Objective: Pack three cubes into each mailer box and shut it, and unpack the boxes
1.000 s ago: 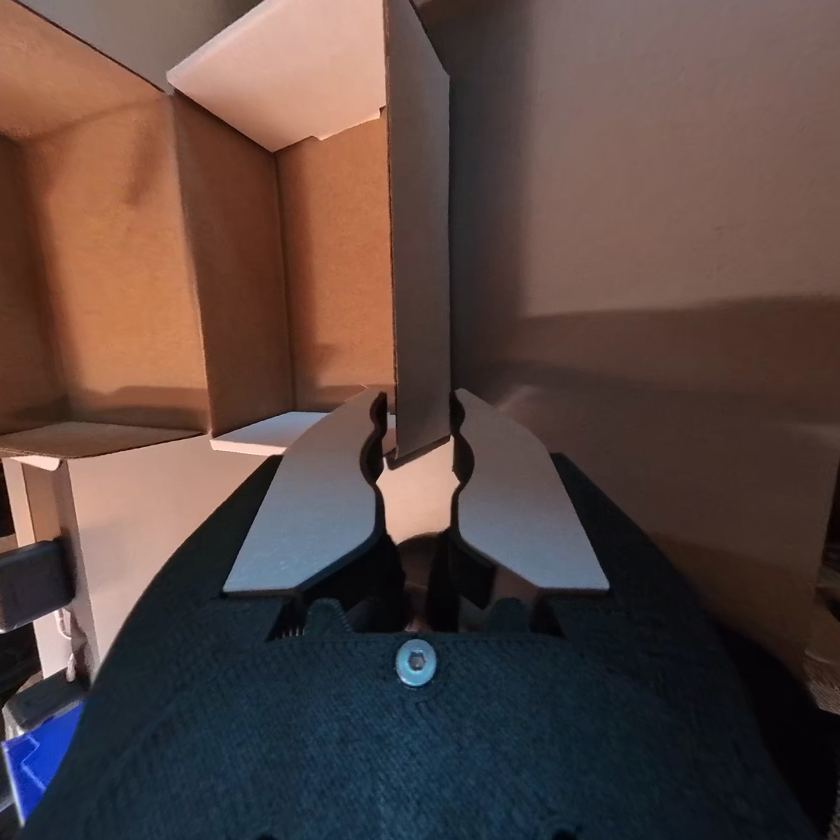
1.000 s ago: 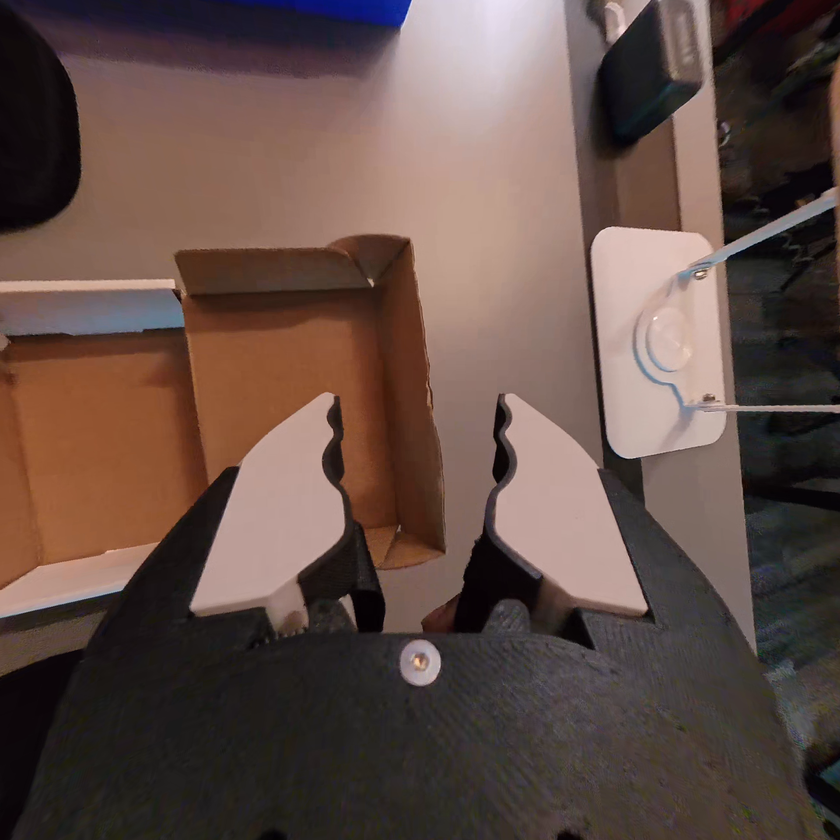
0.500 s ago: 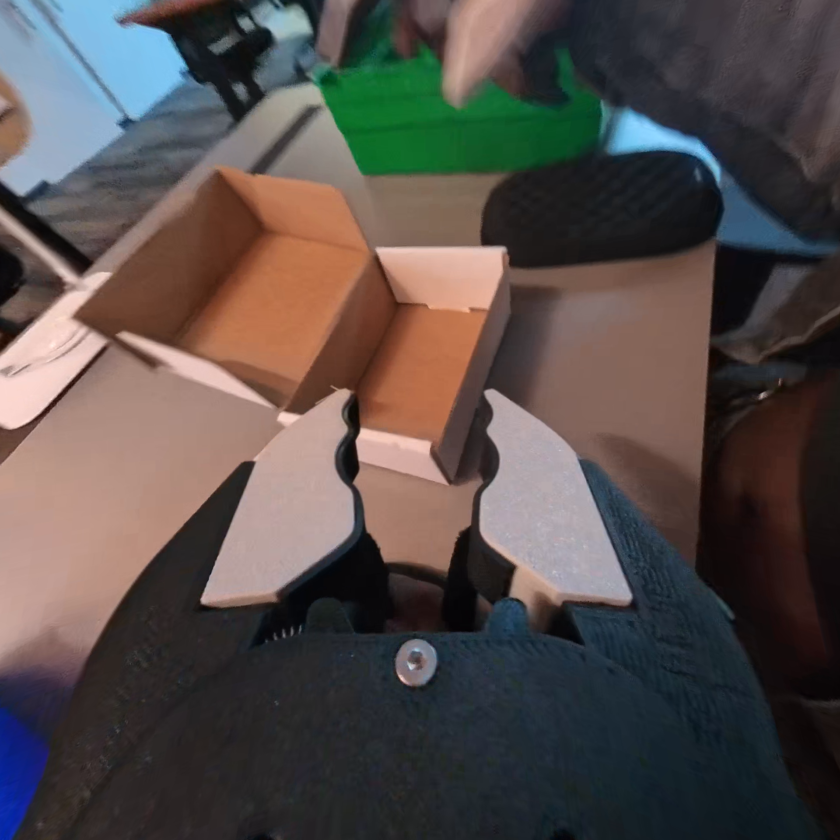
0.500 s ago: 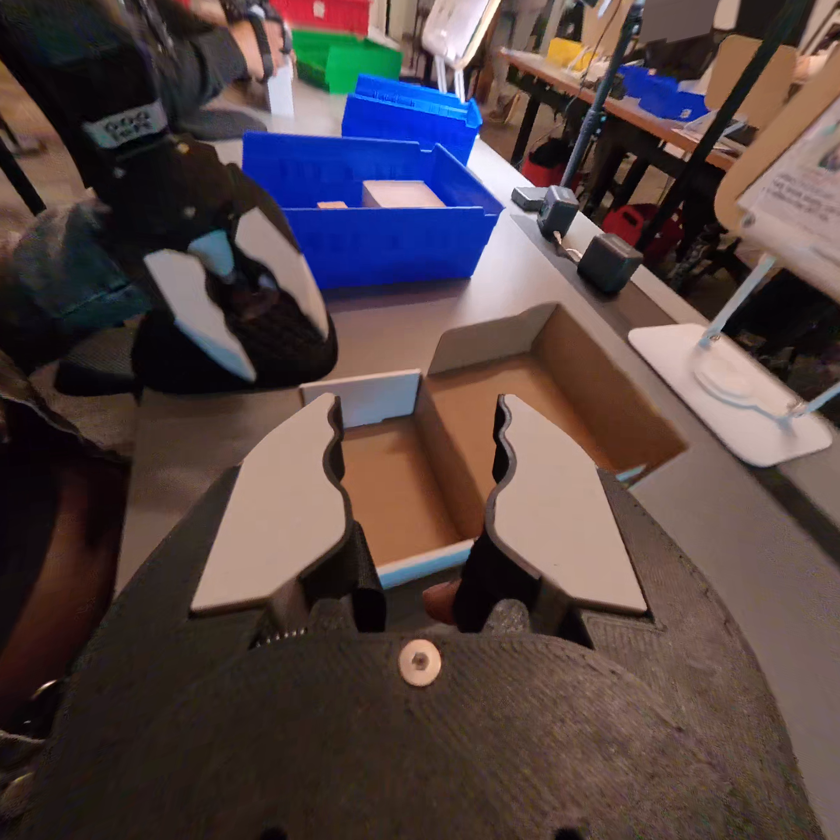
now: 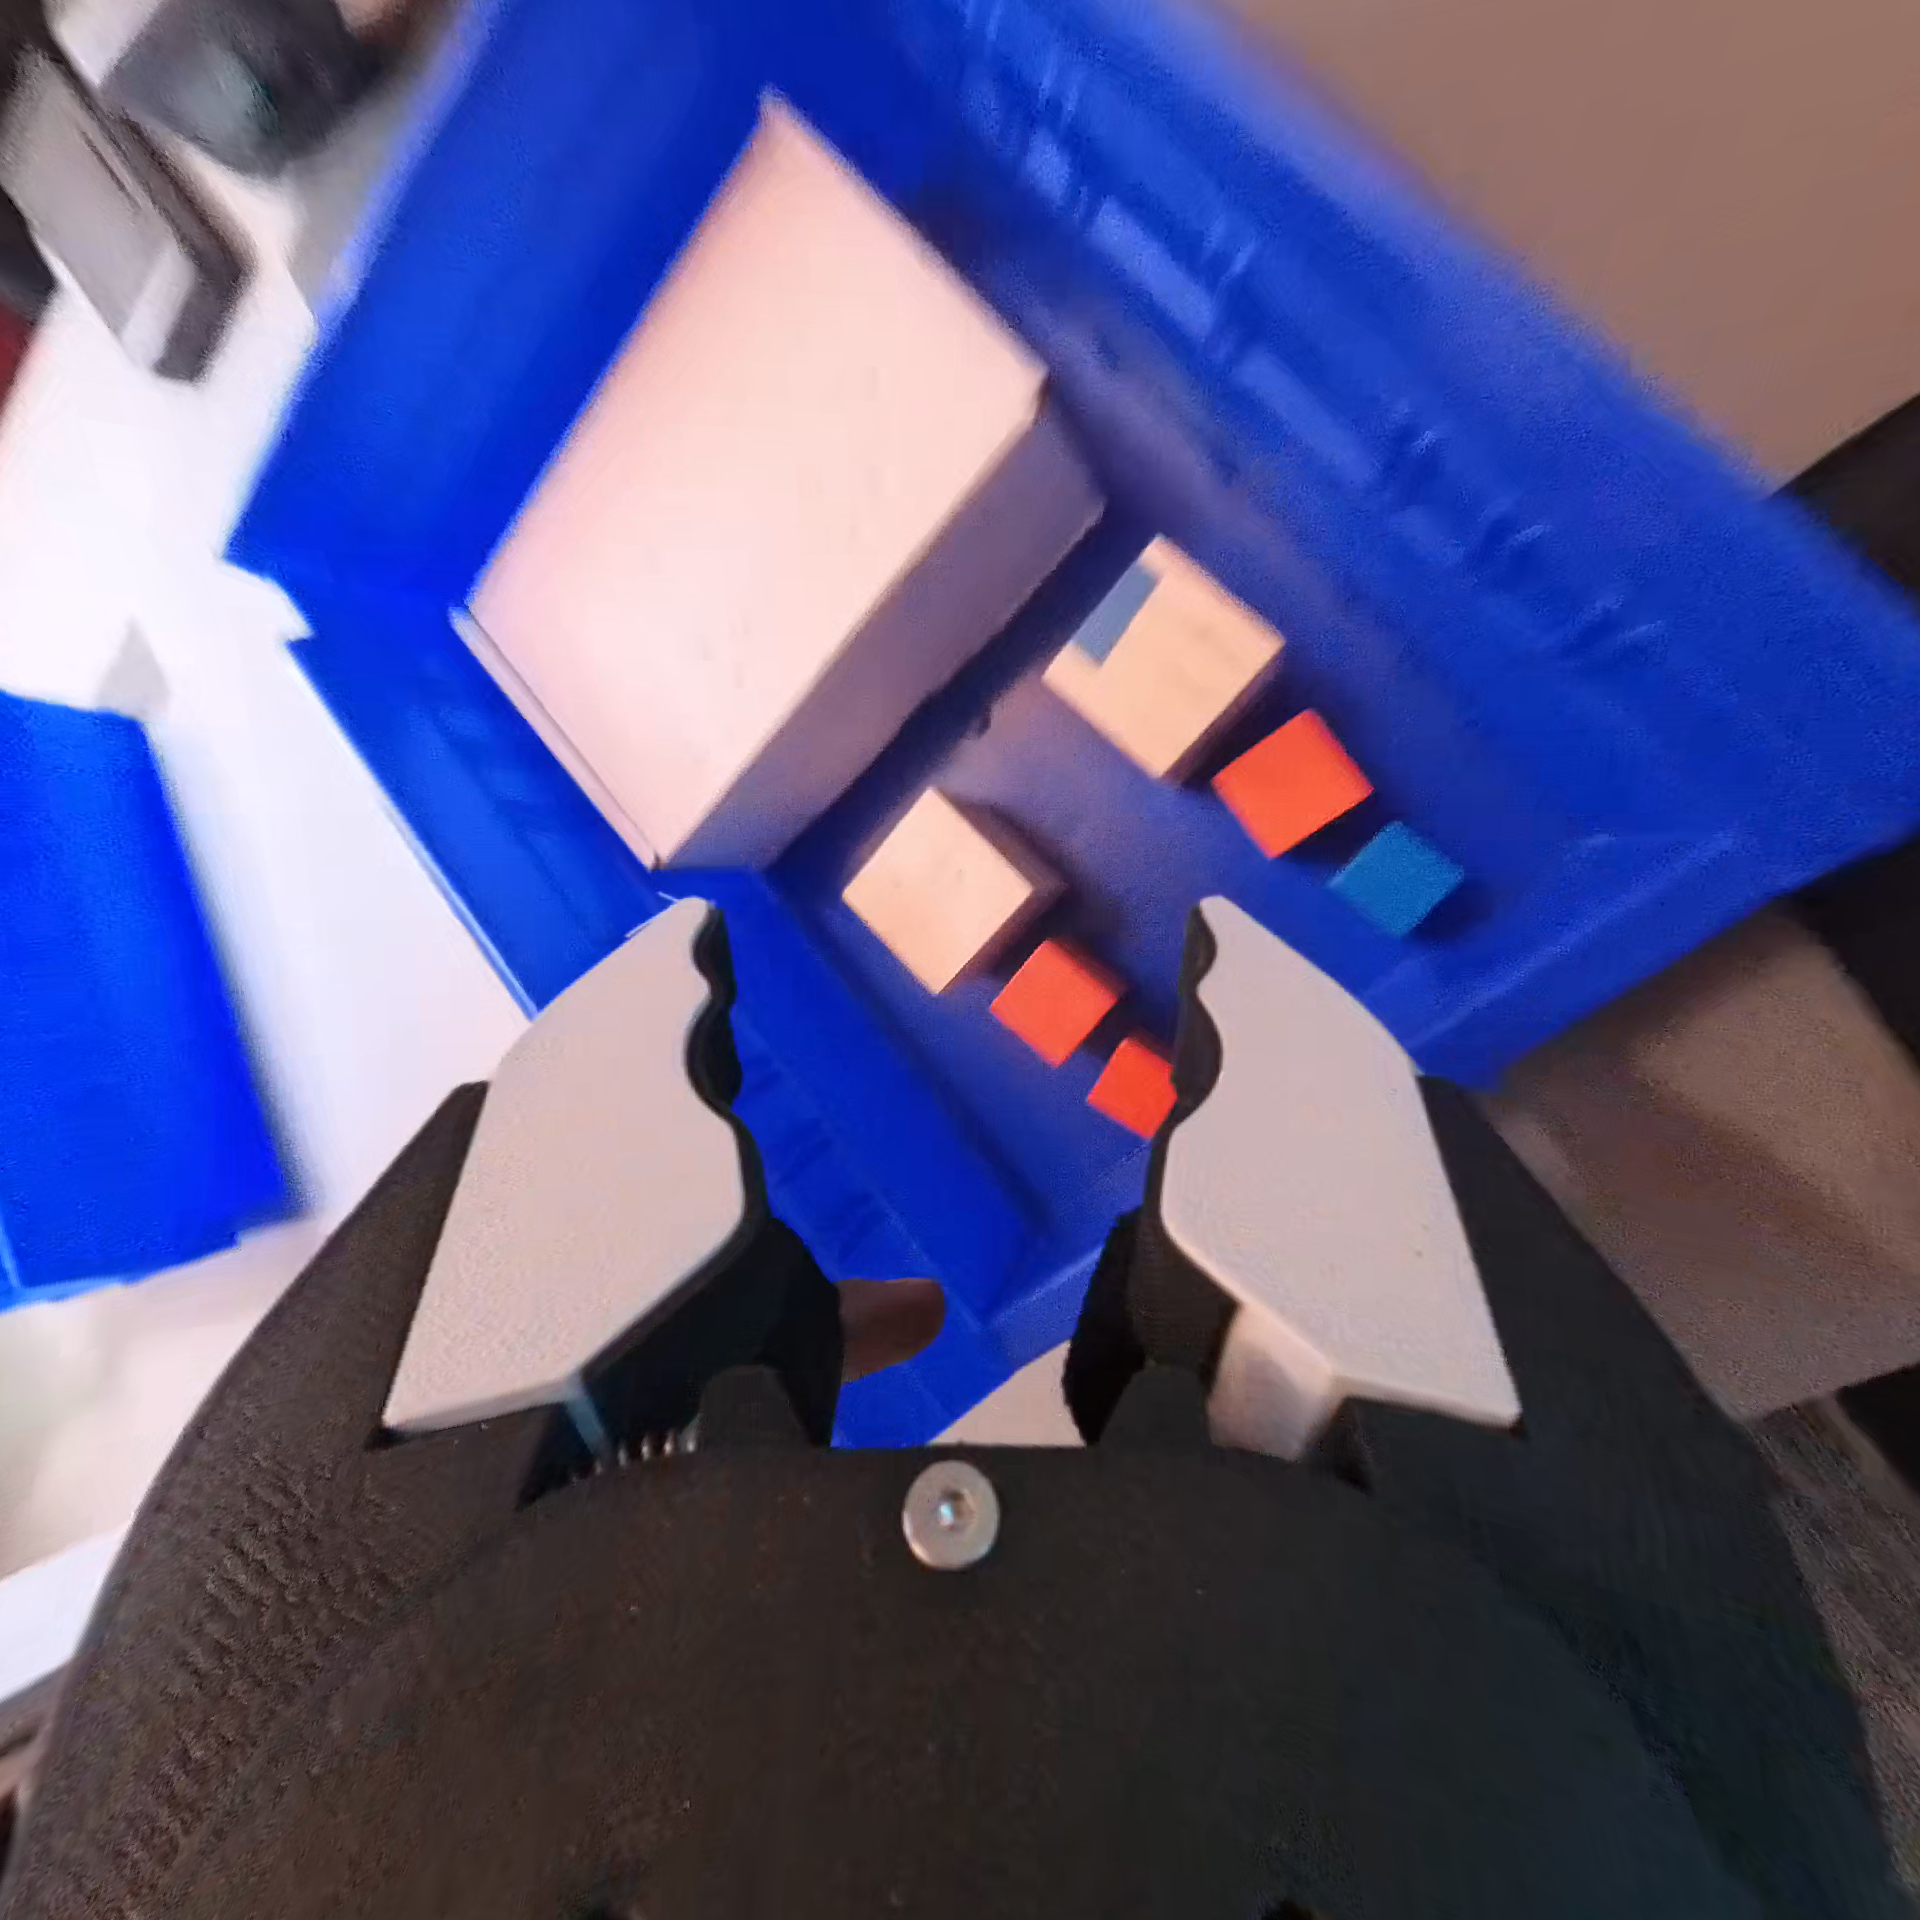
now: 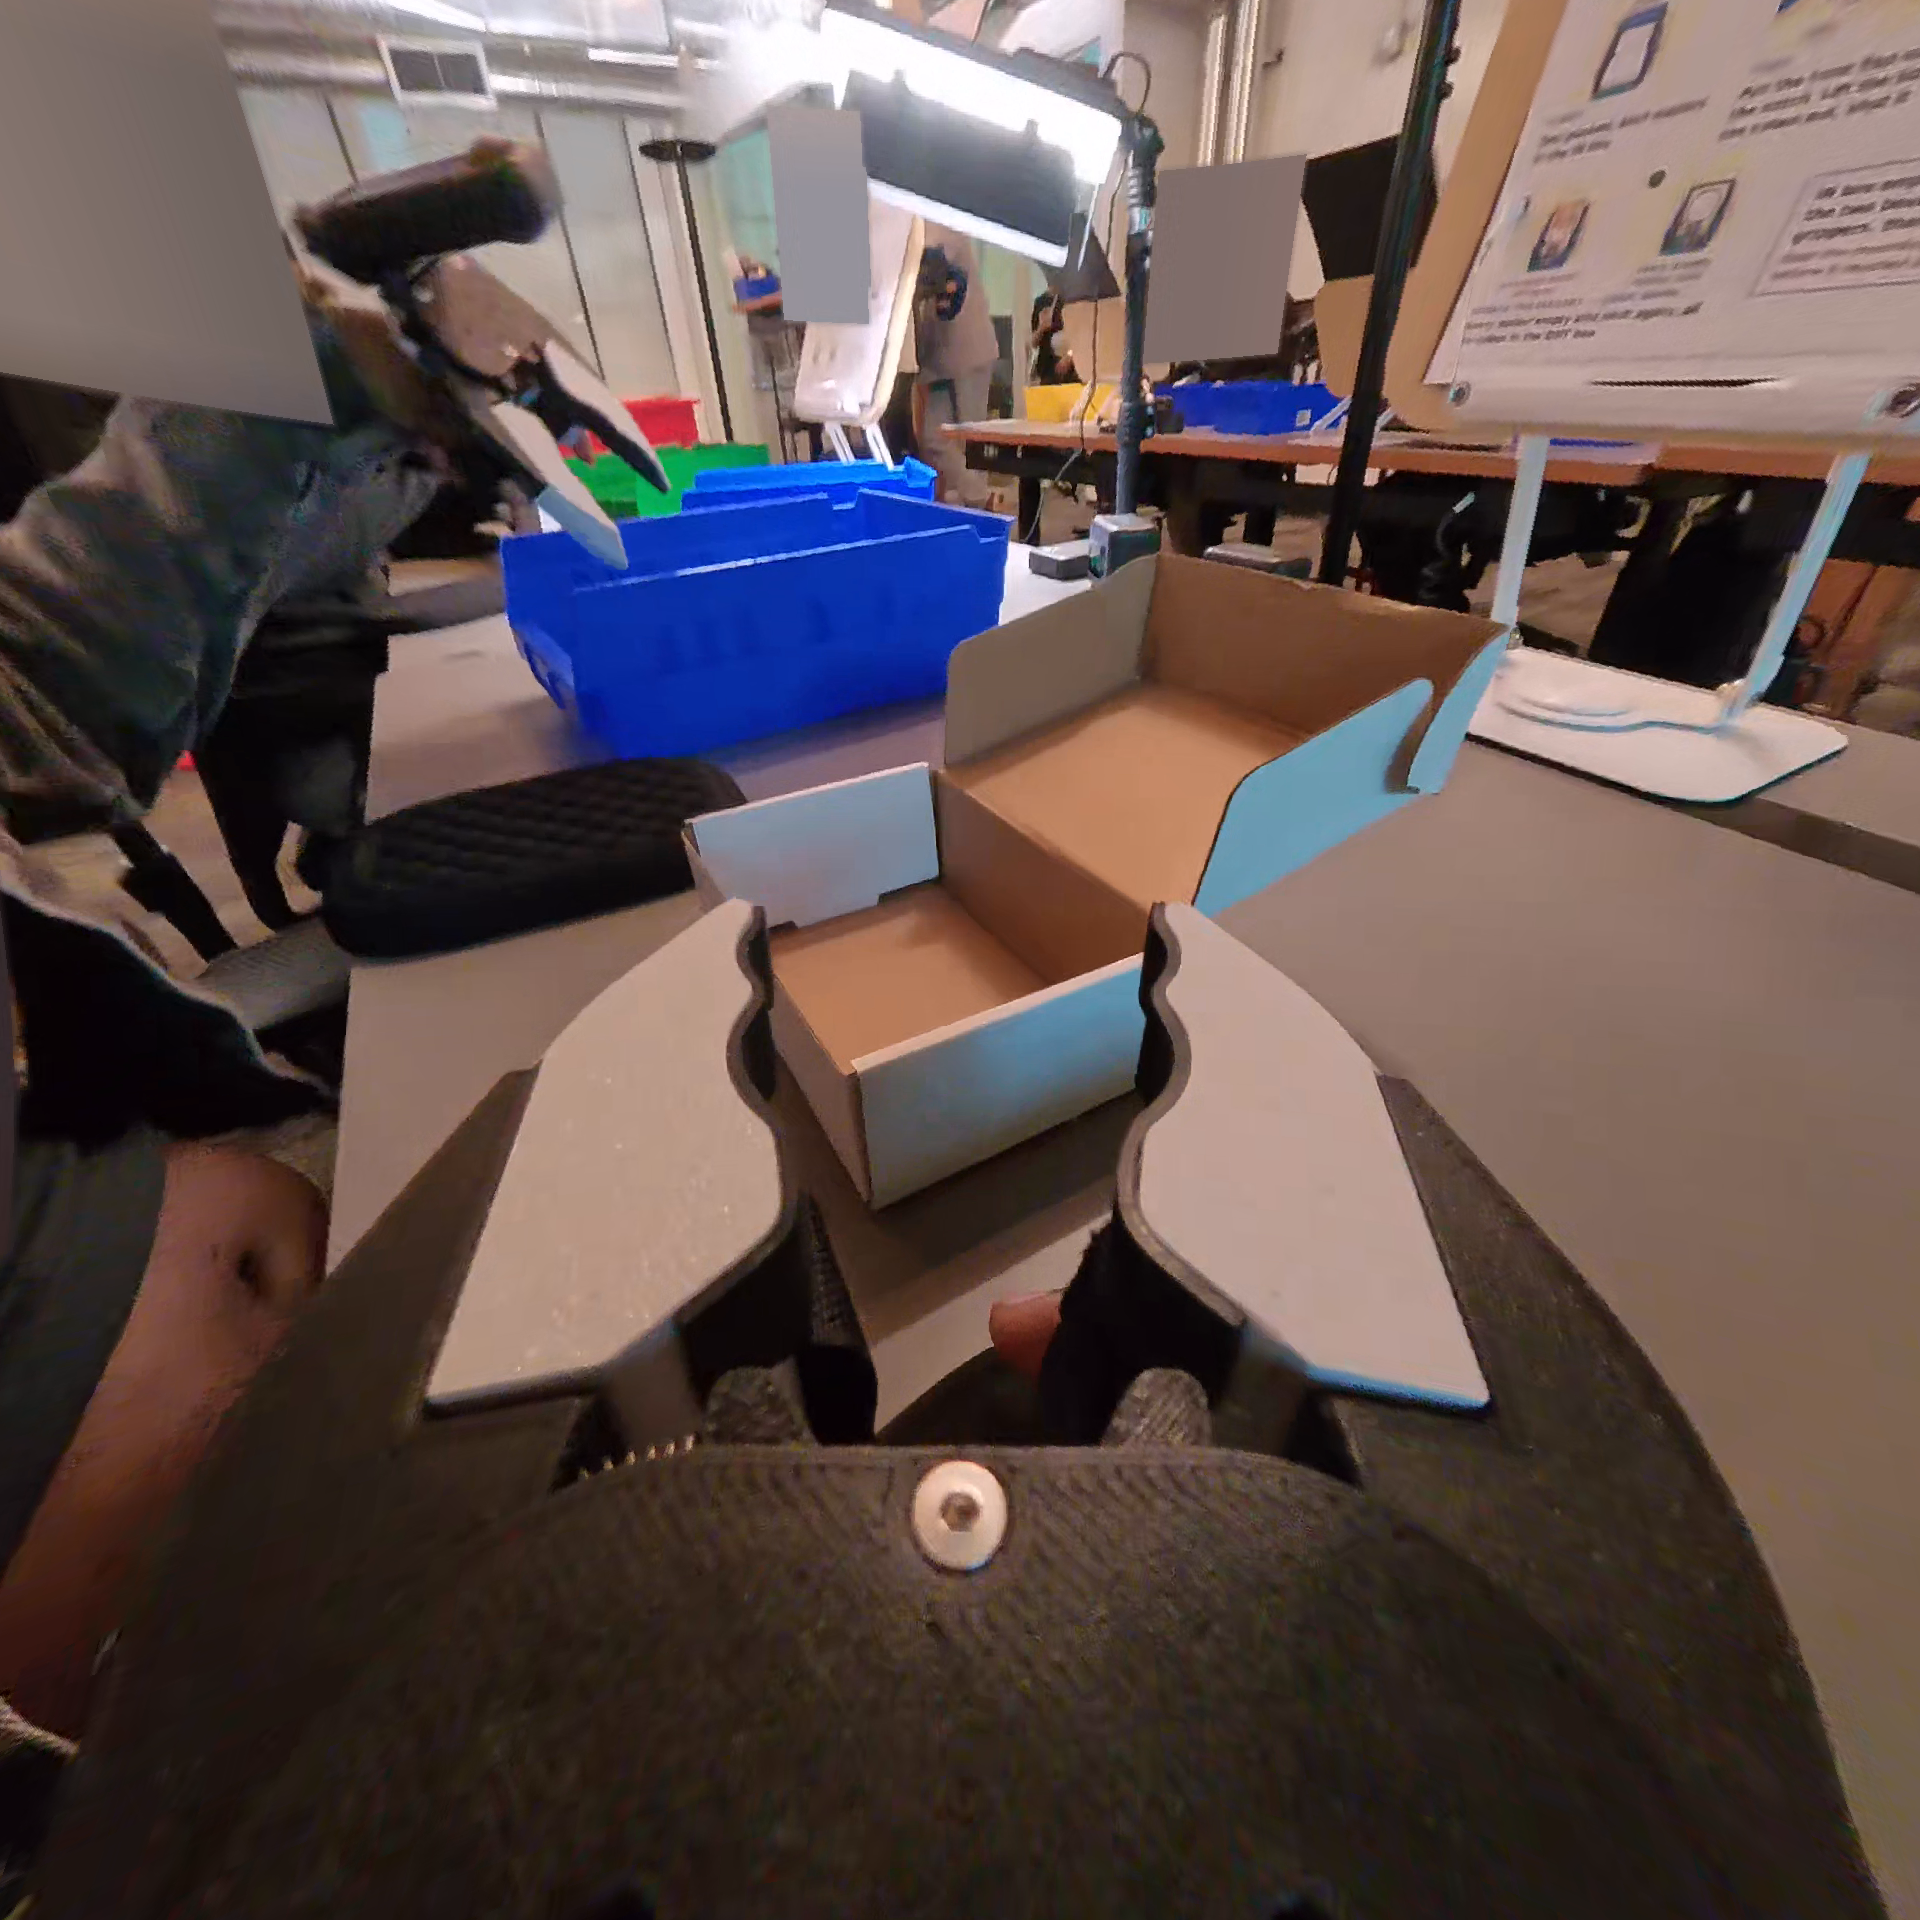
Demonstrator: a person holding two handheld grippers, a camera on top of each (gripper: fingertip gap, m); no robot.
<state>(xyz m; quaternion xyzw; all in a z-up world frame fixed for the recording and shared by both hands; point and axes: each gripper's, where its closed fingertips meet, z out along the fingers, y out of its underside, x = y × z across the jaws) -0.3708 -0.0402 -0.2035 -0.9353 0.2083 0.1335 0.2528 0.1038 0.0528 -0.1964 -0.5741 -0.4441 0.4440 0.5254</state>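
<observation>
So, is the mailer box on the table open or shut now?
Open: the mailer box has its lid folded back, and its brown inside is bare.

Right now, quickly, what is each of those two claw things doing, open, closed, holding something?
Left gripper: open, holding nothing, above the blue plastic bin of small cubes.
Right gripper: open, holding nothing, before the open cardboard mailer box.

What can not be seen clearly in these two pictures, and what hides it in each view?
- Left wrist view: motion blur softens the blue plastic bin; the red cube nearest the left gripper is partly behind a finger.
- Right wrist view: the bin's wall hides its contents.
- Right wrist view: the open cardboard mailer box has its near corners behind the right gripper's fingers.
- Right wrist view: grey patches cover parts of the background.
</observation>
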